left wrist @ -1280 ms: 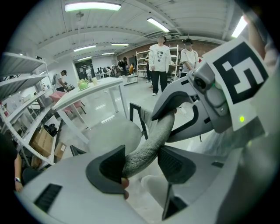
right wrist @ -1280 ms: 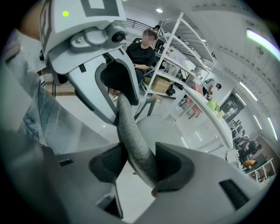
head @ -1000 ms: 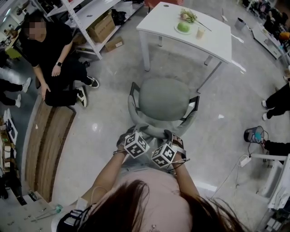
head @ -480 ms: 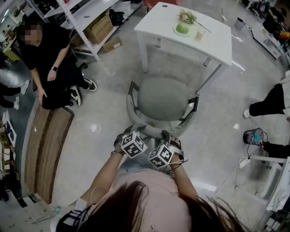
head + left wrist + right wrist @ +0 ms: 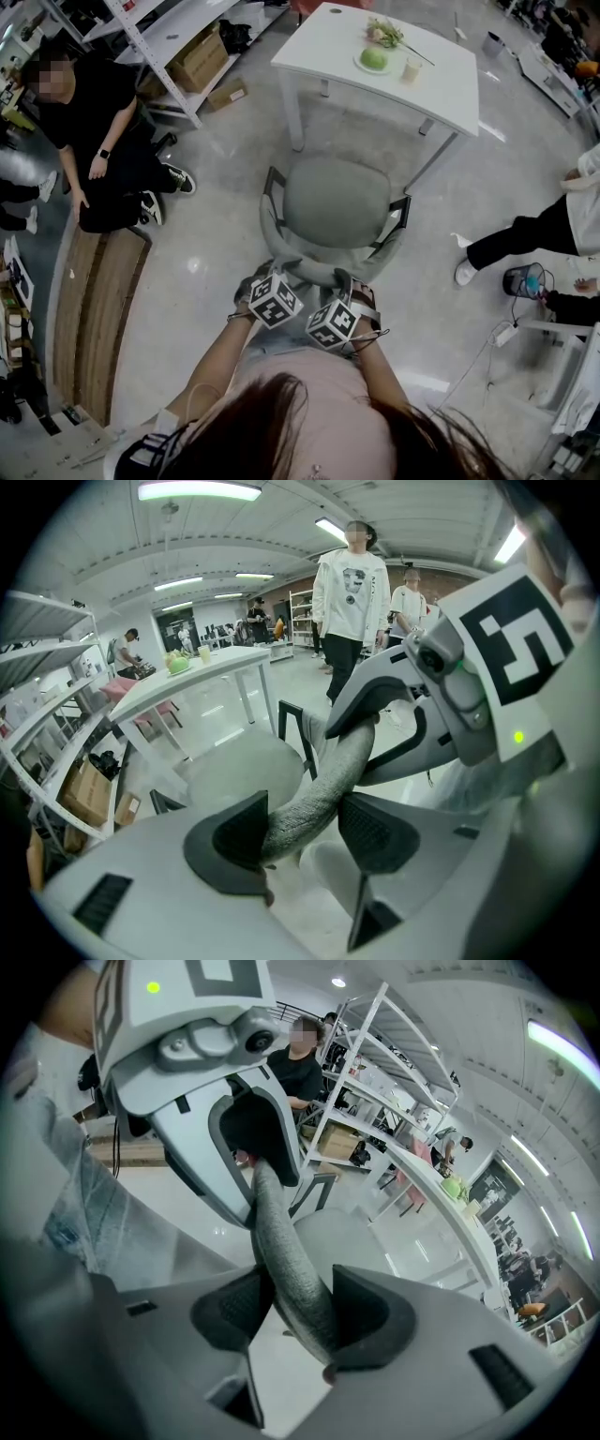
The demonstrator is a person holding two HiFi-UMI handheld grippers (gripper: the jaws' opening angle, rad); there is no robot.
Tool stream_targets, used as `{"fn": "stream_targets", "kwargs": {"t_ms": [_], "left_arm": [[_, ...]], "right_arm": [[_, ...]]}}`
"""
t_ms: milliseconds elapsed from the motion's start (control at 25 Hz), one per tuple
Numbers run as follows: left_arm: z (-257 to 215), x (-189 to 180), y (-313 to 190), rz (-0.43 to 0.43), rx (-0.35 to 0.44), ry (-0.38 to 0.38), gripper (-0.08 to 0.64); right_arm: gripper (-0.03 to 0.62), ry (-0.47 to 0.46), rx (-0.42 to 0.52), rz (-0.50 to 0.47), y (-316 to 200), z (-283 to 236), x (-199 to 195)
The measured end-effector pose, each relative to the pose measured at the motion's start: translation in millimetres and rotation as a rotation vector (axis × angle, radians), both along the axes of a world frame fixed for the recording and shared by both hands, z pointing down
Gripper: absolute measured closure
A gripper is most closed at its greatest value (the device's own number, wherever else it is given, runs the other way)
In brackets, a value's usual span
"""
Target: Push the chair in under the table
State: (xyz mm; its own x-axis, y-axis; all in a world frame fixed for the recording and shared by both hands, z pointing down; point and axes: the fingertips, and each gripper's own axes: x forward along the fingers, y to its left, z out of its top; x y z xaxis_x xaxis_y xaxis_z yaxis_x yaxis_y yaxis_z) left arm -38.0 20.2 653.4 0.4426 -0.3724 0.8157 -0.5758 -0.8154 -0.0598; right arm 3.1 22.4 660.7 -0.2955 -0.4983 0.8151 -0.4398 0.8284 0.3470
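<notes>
While grey padded office chair (image 5: 337,202) stands on floor just short of white rectangular worktop (image 5: 441,80), seat outside its edge, left claw (image 5: 300,832) and right claw (image 5: 305,1312) each pinch fabric backrest rim (image 5: 328,771).

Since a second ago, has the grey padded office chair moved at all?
Yes, slightly: the chair has edged toward the white table, narrowing the gap to its legs.
</notes>
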Motion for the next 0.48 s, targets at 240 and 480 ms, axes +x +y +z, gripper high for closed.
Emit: {"fn": "stream_targets", "kwargs": {"t_ms": [240, 480], "left_arm": [[0, 1, -10, 0.002, 0.003, 0.004, 0.326], [0, 2, -19, 0.002, 0.006, 0.008, 0.325]], "right_arm": [[0.385, 0.0, 0.005, 0.002, -9, 2, 2], [0.385, 0.0, 0.005, -0.001, -18, 2, 2]]}}
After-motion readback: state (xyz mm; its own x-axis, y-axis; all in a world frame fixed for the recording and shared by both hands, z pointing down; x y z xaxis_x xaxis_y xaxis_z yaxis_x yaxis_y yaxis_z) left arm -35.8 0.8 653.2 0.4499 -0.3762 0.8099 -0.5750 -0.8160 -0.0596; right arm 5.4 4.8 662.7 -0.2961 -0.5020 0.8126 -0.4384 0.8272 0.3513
